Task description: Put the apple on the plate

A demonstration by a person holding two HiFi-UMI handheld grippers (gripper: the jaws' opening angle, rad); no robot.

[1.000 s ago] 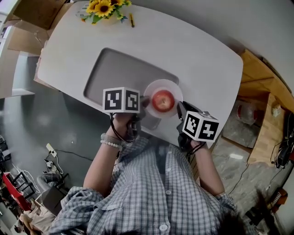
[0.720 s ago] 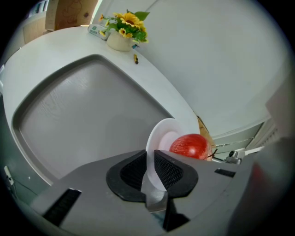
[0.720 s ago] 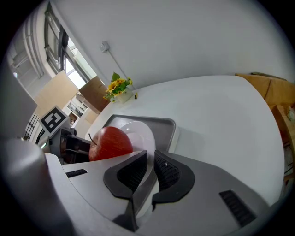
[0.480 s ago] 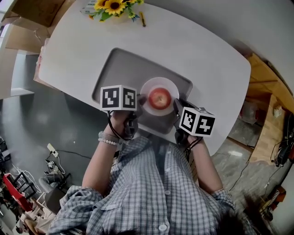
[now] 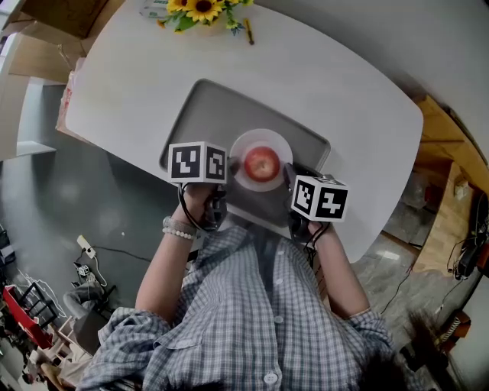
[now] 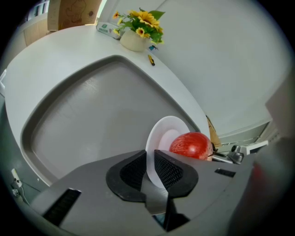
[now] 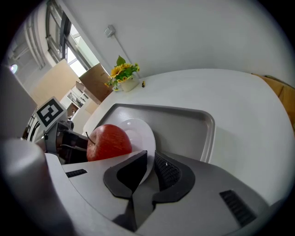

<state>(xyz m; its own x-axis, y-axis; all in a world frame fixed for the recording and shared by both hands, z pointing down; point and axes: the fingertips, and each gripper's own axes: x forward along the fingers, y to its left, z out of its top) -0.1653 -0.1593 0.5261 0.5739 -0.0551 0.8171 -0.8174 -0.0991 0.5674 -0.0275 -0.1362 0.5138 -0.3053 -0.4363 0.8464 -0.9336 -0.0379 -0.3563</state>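
Note:
A red apple point(image 5: 262, 163) rests on a white plate point(image 5: 262, 138), seen again as the apple point(image 6: 191, 145) and plate point(image 6: 167, 131) in the left gripper view. The plate point(image 7: 138, 133) with the apple point(image 7: 108, 142) is held just above a grey tray point(image 5: 202, 107). My left gripper point(image 5: 227, 174) is shut on the plate's left rim, its jaws pinching the edge point(image 6: 150, 168). My right gripper point(image 5: 289, 182) is shut on the opposite rim point(image 7: 148, 166).
The tray point(image 6: 83, 110) lies on a white oval table point(image 5: 351, 99). A pot of sunflowers point(image 5: 200, 9) and a small pencil-like thing point(image 5: 249, 31) stand at the table's far edge. Wooden furniture point(image 5: 451, 168) is to the right, cardboard boxes point(image 5: 46, 30) to the left.
Both grippers have carried the plate with the apple farther onto the tray, away from the table's near edge. Their grip is unchanged.

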